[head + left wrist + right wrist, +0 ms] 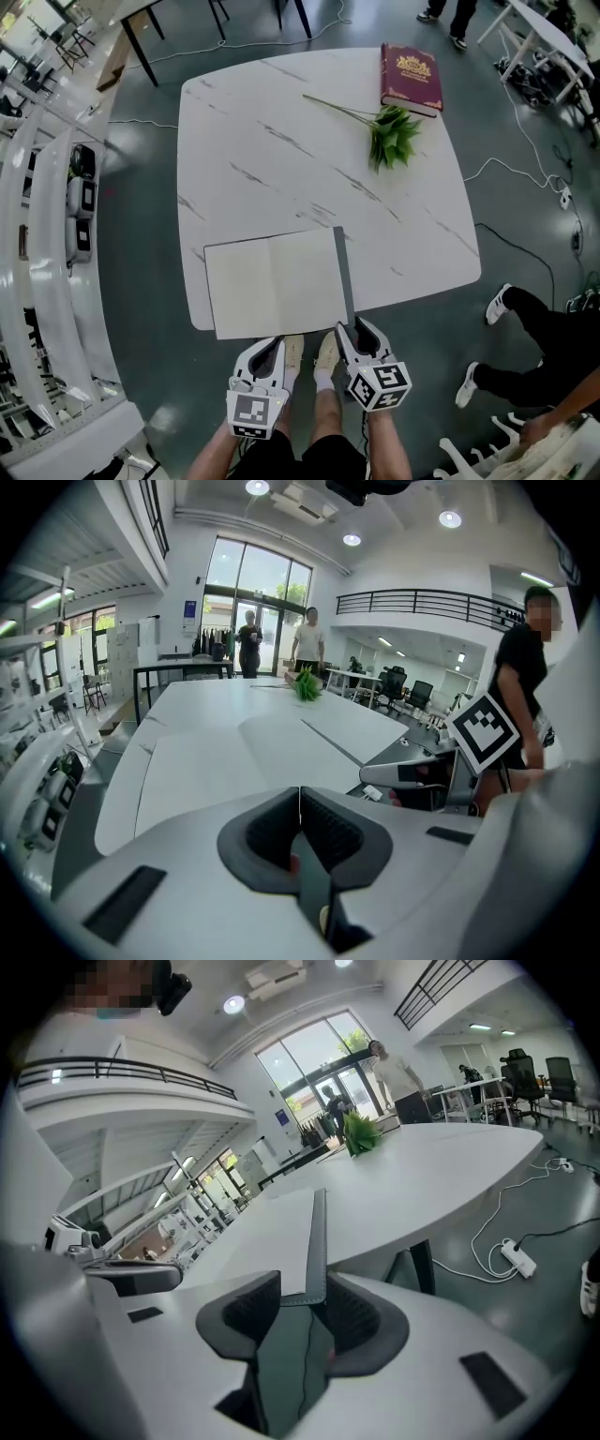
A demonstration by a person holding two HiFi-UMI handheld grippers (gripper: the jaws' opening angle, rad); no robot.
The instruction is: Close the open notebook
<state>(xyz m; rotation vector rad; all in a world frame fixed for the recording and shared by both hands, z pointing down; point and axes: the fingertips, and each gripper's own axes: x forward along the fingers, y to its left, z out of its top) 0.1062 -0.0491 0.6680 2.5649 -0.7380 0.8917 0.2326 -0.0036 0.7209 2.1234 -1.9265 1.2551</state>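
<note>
From your head view, the open notebook (pixel 275 284) lies at the near edge of the marbled white surface (pixel 281 150). Its long axis runs along that edge, blank cream pages up.

In the left gripper view, your left gripper (pixel 300 803) has its fingers clenched on nothing.

In the right gripper view, your right gripper (pixel 305 1288) has its fingers released, with the notebook's grey corner between them.

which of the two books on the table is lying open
The white-paged notebook at the near edge lies open flat; the maroon book at the far edge, beside the green sprig, is closed.
</note>
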